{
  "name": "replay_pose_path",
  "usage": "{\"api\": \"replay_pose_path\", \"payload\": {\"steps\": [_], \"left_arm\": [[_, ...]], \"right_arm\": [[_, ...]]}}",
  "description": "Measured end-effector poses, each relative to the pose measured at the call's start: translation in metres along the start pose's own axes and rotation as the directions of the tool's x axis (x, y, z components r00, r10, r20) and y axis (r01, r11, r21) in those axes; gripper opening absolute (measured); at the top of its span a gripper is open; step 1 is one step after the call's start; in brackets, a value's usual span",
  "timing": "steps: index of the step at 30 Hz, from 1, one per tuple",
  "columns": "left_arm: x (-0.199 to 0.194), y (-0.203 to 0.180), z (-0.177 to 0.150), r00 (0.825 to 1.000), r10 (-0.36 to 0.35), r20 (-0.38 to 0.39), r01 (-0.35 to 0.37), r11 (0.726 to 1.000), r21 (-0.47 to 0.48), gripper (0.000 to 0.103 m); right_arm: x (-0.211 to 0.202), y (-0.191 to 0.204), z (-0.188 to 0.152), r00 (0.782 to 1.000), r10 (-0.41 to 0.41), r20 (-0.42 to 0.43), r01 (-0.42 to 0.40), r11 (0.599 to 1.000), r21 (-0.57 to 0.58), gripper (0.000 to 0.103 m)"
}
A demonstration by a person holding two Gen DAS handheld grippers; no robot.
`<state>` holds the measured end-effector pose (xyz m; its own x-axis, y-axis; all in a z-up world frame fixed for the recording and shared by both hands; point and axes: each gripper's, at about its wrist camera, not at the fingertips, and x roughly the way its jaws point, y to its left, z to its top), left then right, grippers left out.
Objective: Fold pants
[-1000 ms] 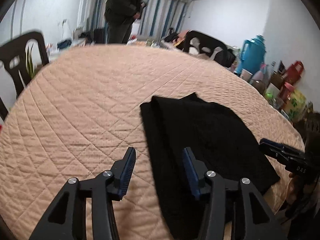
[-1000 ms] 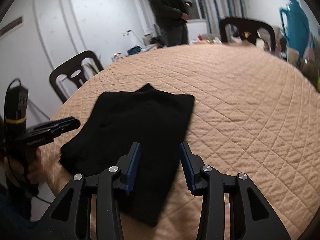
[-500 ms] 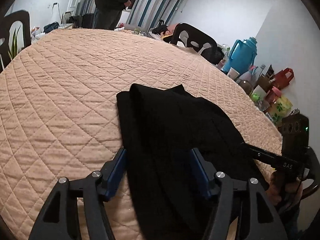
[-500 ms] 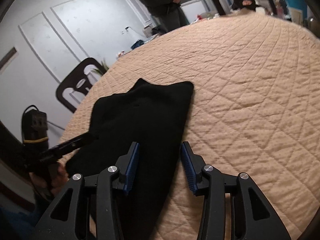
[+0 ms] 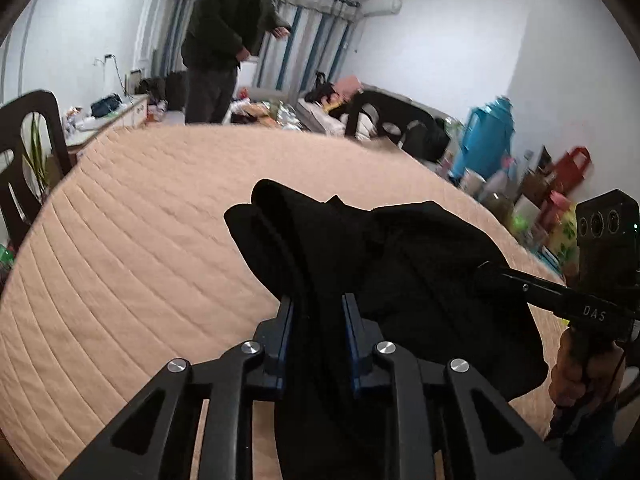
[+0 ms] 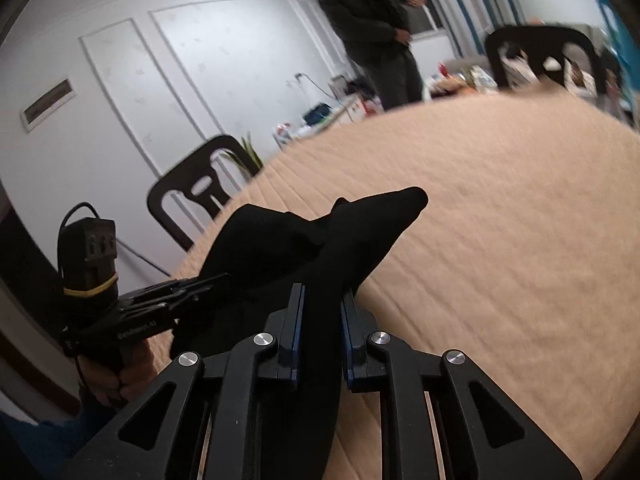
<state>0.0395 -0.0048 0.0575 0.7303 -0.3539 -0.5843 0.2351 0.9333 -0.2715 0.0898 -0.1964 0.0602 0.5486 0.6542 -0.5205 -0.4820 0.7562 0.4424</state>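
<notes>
Since a second ago, the black pants point(image 5: 384, 264) are no longer lying flat: their near end is now bunching and rising off the quilted table point(image 5: 132, 240), and both sets of tongs have just been closing onto the cloth. The left gripper point(image 5: 316, 312) is pinching a thick fold of the pants between its blue pads. The right gripper point(image 6: 320, 308) is pinching another fold the same way. The far end of the pants is still resting on the table, near its near edge and towards the middle, while the near end is hanging between the two tools.

This looks like the start of a fold. To do it well, both hands should probably be lifting evenly and keeping the held edge taut between them. They should then carry it across to the far end, so that the edges meet without the cloth twisting.

The cloth is hiding the pad faces, so how deep each grip sits is hard to judge. The pants are plain black, so the layers and seams are hard to tell apart. The lower part of the pants is cut off by the bottom of both views. The background is blurred. A person point(image 5: 224, 40) is standing beyond the far edge of the table, and chairs and clutter line the walls.
</notes>
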Motion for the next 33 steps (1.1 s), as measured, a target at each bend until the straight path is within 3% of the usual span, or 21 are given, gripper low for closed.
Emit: {"api": "replay_pose_path", "payload": {"steps": [3,5,7,8,10,13,16,20,21,28,33], "left_arm": [[0.019,0.028,0.020,1.000,0.001,-0.012,-0.002,0.999,-0.040,0.027],[0.045,0.050,0.022,0.997,0.033,-0.063,-0.037,0.997,-0.070,0.030],[0.064,0.064,0.013,0.982,0.145,-0.119,-0.153,0.986,-0.067,0.027],[0.064,0.067,0.007,0.978,0.169,-0.120,-0.177,0.983,-0.058,0.027],[0.052,0.064,-0.002,0.984,0.145,-0.101,-0.153,0.986,-0.073,0.027],[0.022,0.043,-0.010,0.985,0.171,-0.019,-0.171,0.985,-0.024,0.027],[0.005,0.022,-0.018,0.991,0.136,0.015,-0.136,0.991,0.000,0.027],[0.027,0.015,-0.037,0.983,0.169,-0.071,-0.167,0.985,0.037,0.027],[0.031,0.016,-0.041,0.977,0.195,-0.080,-0.193,0.980,0.040,0.033],[0.009,0.005,-0.049,0.972,0.231,-0.049,-0.230,0.973,0.032,0.032],[0.005,0.002,-0.067,0.963,0.259,-0.069,-0.256,0.965,0.049,0.033]], "right_arm": [[0.028,-0.009,0.025,1.000,0.019,-0.013,-0.019,1.000,0.014,0.016],[0.055,-0.025,0.032,0.997,0.023,-0.067,-0.021,0.999,0.035,0.017],[0.075,-0.043,0.030,0.991,-0.067,-0.114,0.074,0.996,0.058,0.017],[0.076,-0.047,0.027,0.986,-0.118,-0.117,0.125,0.991,0.048,0.018],[0.064,-0.041,0.020,0.987,-0.125,-0.097,0.127,0.992,0.021,0.018],[0.047,-0.012,0.008,0.984,-0.159,-0.074,0.154,0.986,-0.069,0.018],[0.042,0.013,-0.007,0.980,-0.180,-0.082,0.165,0.972,-0.166,0.018],[0.061,0.013,-0.033,0.954,-0.246,-0.170,0.202,0.950,-0.240,0.018],[0.062,0.010,-0.034,0.957,-0.244,-0.160,0.202,0.950,-0.239,0.018],[0.034,0.022,-0.039,0.956,-0.275,-0.098,0.245,0.939,-0.240,0.020],[0.035,0.029,-0.054,0.945,-0.310,-0.106,0.272,0.923,-0.272,0.029]]}}
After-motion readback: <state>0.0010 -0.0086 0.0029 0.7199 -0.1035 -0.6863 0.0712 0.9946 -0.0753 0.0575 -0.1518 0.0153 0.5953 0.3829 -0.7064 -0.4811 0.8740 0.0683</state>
